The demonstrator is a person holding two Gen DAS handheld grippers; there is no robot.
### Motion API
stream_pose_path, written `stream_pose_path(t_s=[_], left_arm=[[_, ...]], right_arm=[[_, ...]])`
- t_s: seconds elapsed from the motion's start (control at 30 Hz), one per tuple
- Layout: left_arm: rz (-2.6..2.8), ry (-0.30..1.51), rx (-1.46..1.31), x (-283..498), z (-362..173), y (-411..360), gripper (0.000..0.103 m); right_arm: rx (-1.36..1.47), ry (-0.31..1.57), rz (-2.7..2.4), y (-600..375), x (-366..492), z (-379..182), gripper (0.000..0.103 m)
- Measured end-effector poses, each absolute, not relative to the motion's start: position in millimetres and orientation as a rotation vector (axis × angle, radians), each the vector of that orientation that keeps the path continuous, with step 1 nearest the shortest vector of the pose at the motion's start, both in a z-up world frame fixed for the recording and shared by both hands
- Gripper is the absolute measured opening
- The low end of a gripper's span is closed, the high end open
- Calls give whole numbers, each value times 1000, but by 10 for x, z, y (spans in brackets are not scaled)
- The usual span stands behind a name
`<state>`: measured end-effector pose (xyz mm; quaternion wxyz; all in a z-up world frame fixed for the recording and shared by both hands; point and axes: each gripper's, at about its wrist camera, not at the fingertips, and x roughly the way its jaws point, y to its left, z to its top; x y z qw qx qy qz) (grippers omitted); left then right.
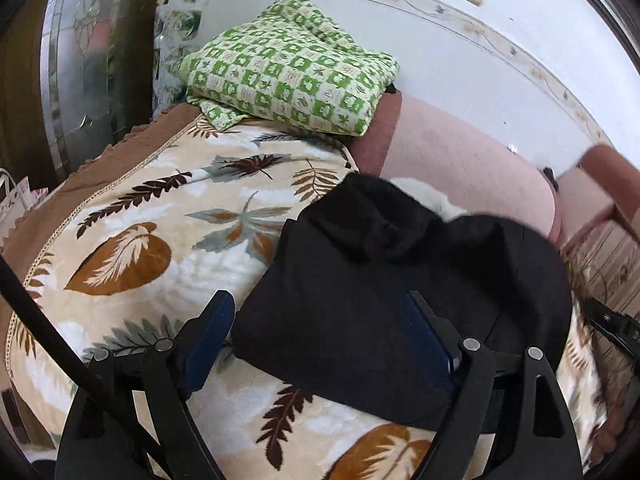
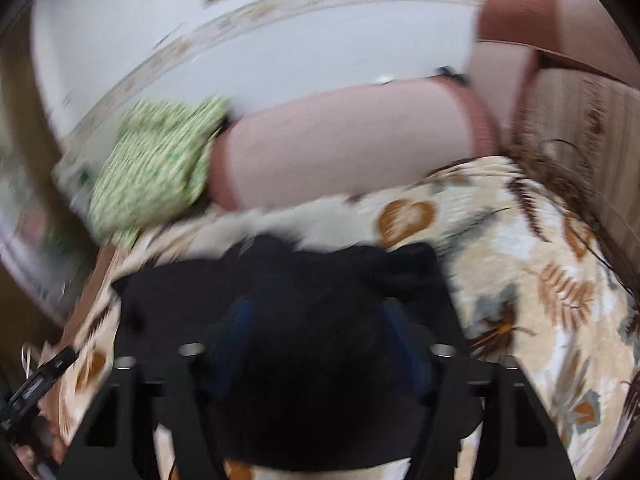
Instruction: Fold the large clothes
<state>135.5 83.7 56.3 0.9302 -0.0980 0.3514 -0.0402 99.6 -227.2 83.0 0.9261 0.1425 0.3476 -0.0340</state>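
A black garment (image 1: 392,280) lies folded in a compact block on the leaf-patterned blanket (image 1: 152,232). My left gripper (image 1: 320,320) is open; its blue-padded fingers straddle the garment's near left corner, and nothing is pinched. In the blurred right wrist view the same black garment (image 2: 288,308) fills the lower centre. My right gripper (image 2: 316,332) is open with the fingers spread wide over the cloth. A white furry patch (image 1: 436,200) shows behind the garment.
A green-and-white checked pillow (image 1: 296,80) rests at the head of the sofa against a pink backrest (image 1: 460,160). The white wall (image 1: 440,48) is behind. The other gripper (image 1: 612,320) shows at the right edge. A wooden door frame (image 1: 20,80) stands at the left.
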Motion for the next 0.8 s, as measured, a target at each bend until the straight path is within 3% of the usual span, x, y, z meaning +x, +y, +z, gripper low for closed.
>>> stream_pose_path(t_s=[0.2,0.4,0.57,0.8], left_arm=[[-36,643,-156,1373,482,1040,84],[0,706,-227,1568,396,1392,84],[-4,747,-304,1666,344,1585,84],[26,770,-324,1734,293,1669,84]], right_arm=[[184,813,-24,-1651,1688,447,48],[257,915,-229,-1810,2568,-89,43],[140,909,-345,-1775,2988,-474,43],[129,919,-357,-1828,3057,-458,43]])
